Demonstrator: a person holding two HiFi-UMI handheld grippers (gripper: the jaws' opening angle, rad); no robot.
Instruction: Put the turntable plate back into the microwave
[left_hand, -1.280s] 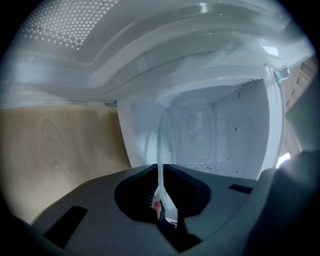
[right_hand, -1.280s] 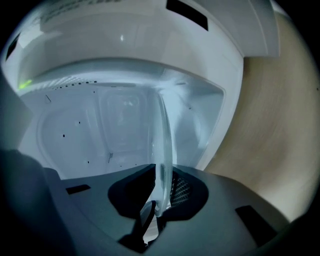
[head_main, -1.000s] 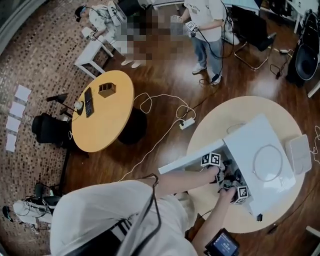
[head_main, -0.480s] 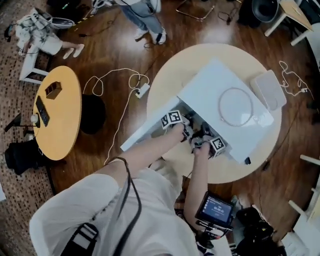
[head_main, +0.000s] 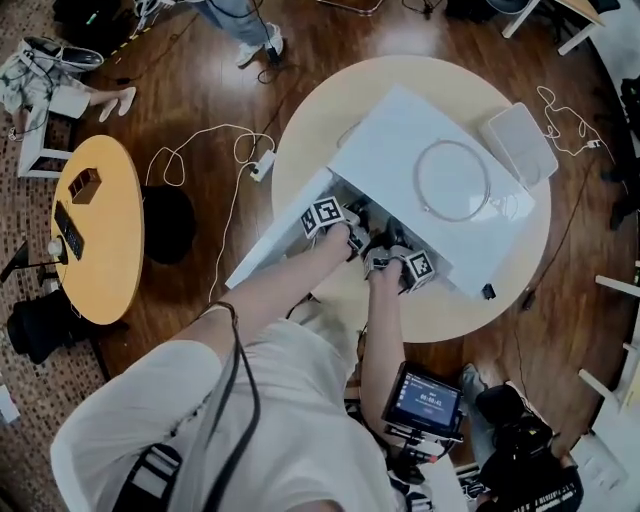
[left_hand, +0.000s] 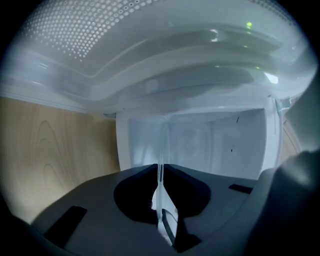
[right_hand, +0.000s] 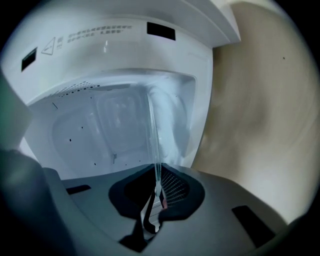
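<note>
Both grippers are at the open front of the microwave (head_main: 400, 140). It sits across the middle of the round table (head_main: 325, 108), w/ its door (head_main: 275, 245) swung out past the table's near-left edge.

The left gripper (left_hand: 160, 172) has its jaws pressed onto the thin clear edge of the plate (left_hand: 163, 142). The plate is seen edge-on as a glassy line running up btwn them, w/ the white cavity (left_hand: 200, 145) right behind. The right gripper (right_hand: 156, 176) has just been closing its jaws and pinches the plate's edge too: same thin line btwn the pads, cavity wall beyond.

So the plate hangs btwn the two grippers at the cavity mouth (can't tell whether its far edge is inside). In the head view the plate can't be made out, since hands and marker cubes crowd the opening.

A ring (head_main: 416, 182) lies on the microwave's top. A white pad (head_main: 517, 140) lies at the table's far-right edge, just beside the microwave. A screen (head_main: 425, 398) hangs at the person's waist. A yellow table (head_main: 95, 230) stands well apart to the left, and a power strip (head_main: 262, 165) lies on the floor btwn the two tables
</note>
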